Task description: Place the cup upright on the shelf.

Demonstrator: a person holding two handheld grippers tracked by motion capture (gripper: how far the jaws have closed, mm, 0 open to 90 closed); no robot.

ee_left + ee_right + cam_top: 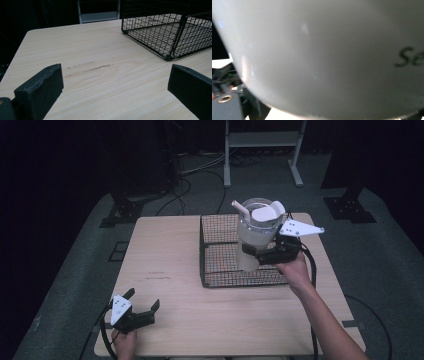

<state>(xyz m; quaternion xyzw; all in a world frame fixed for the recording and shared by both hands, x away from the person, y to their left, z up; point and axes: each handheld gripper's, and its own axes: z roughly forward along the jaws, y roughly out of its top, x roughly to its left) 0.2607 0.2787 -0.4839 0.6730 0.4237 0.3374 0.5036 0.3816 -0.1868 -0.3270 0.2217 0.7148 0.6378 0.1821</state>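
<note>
The pale wooden table (165,250) carries a black wire basket (220,270), standing ahead and right of the left gripper (141,306), just below the right gripper (260,252).

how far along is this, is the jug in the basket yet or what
Done: the right claw is shut on the translucent jug, which has white utensils standing in it. In hand: the jug is held up over the black wire basket; whether it is going in or coming out cannot be told. Left: setting it down and letting go. The left claw sits open near the table's front-left corner, holding nothing.
</note>
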